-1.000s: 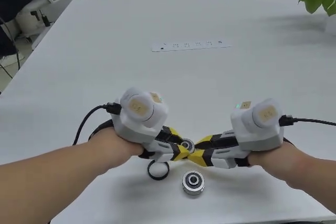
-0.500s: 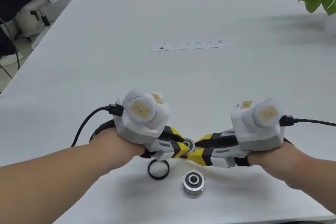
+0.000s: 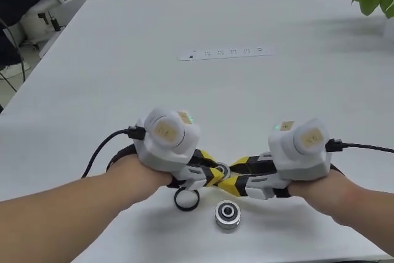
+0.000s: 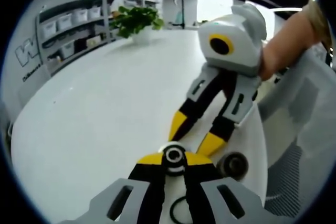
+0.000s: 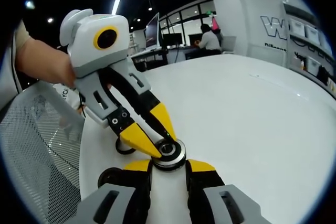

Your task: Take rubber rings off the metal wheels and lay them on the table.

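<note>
- The left gripper (image 3: 211, 175) and the right gripper (image 3: 231, 182) meet nose to nose near the front edge of the table (image 3: 184, 90)
- Both pinch one little held wheel (image 3: 220, 169) between their yellow tips, and it hangs just above the table
- I cannot tell which gripper has the rubber and which has the metal
- A black ring (image 3: 186, 199) lies flat on the table, just under the left gripper
- A second wheel (image 3: 228, 213) sits beside the ring, close to the front edge, and it looks bare
- To do this bit well, I think one gripper should hold the metal tight while the other peels the rubber off slowly and straight. A hard tug could make the wheel pop out and roll off the edge
- The new ring could then go down flat next to the black ring
</note>
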The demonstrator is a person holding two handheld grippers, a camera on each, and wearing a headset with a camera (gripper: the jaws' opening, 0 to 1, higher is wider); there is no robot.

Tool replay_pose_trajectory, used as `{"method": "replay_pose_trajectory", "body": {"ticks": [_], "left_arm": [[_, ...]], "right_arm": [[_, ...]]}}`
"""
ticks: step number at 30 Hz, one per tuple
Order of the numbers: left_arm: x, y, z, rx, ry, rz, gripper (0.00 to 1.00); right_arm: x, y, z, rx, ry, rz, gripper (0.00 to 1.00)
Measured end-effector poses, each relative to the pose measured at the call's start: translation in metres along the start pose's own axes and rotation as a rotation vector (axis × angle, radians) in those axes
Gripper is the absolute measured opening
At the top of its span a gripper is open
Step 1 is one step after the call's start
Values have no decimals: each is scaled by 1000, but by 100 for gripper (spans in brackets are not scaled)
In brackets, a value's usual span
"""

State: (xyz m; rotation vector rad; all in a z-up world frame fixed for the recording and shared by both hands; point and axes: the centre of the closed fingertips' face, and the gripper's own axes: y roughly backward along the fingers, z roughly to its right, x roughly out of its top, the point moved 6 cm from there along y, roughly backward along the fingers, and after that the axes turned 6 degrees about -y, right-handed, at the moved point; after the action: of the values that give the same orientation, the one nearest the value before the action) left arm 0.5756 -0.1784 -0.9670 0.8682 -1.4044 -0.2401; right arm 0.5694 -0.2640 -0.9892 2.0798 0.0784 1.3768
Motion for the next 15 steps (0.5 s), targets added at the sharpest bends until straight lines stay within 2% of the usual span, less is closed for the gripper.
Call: {"method": "replay_pose_trajectory", "body": {"ticks": [15], "left_arm": [[-1, 0, 0, 5, 24, 11, 14]], "right_arm": [[-5, 7, 2, -13, 0, -17, 13]]}}
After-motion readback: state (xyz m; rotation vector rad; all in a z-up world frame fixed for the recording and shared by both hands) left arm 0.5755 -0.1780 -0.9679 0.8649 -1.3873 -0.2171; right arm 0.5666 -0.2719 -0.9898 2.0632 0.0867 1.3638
